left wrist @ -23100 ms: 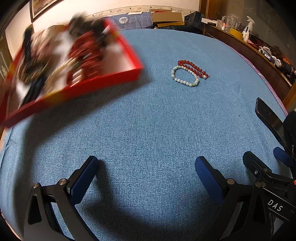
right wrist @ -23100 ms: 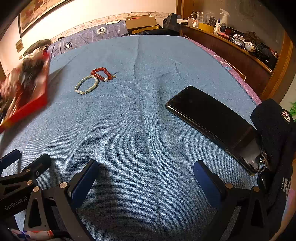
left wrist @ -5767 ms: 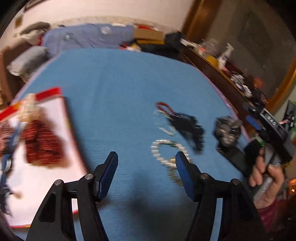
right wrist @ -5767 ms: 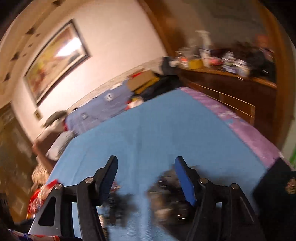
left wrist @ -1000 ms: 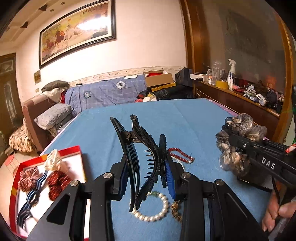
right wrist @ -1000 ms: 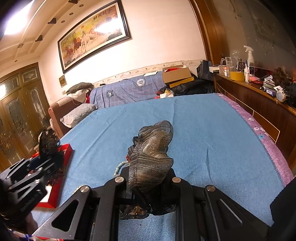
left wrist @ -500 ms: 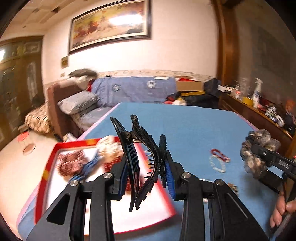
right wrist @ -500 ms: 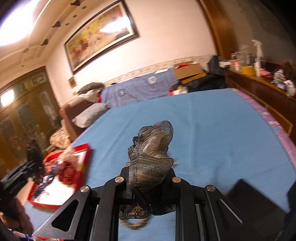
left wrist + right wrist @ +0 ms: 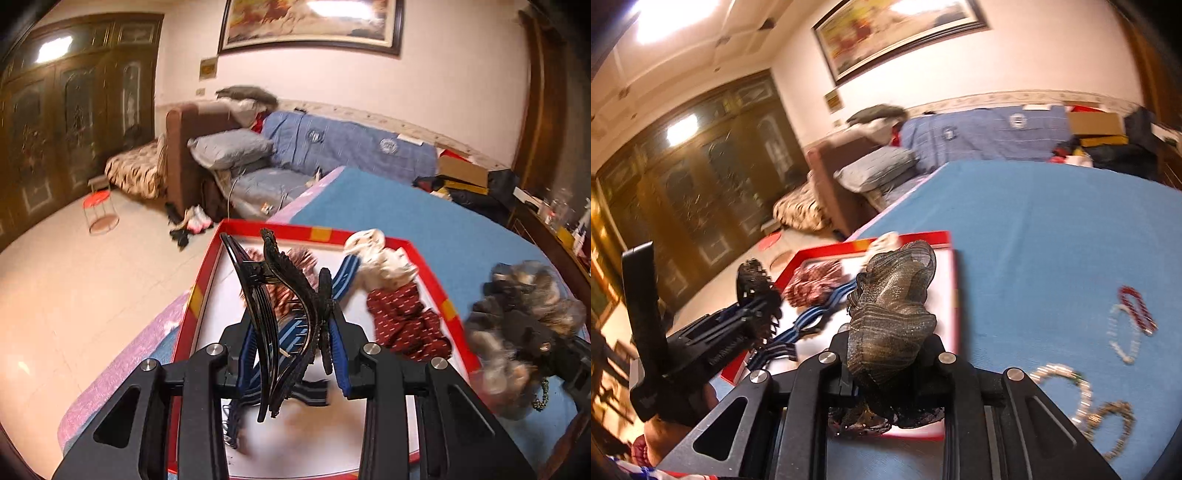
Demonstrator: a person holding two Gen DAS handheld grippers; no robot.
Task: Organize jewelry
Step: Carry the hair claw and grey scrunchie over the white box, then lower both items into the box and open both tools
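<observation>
My left gripper (image 9: 293,363) is shut on a black hair claw clip (image 9: 280,295) and holds it above the red-rimmed tray (image 9: 428,271). The tray holds a dark red scrunchie (image 9: 404,321), a white scrunchie (image 9: 380,258) and a blue striped hair band (image 9: 349,266). My right gripper (image 9: 886,384) is shut on a grey-gold mesh scrunchie (image 9: 894,306), held over the tray's near right corner (image 9: 955,295). It also shows blurred at the right of the left wrist view (image 9: 524,332).
On the blue bed cover (image 9: 1052,240) lie a red bead bracelet (image 9: 1137,306), a pale bead bracelet (image 9: 1123,336), a pearl bracelet (image 9: 1067,384) and a gold chain (image 9: 1115,424). The bed's left edge drops to the tiled floor (image 9: 74,277); a sofa (image 9: 229,158) stands beyond.
Both grippers have swung left over the red tray, each still holding its item. The bracelets now lie off to the right.
</observation>
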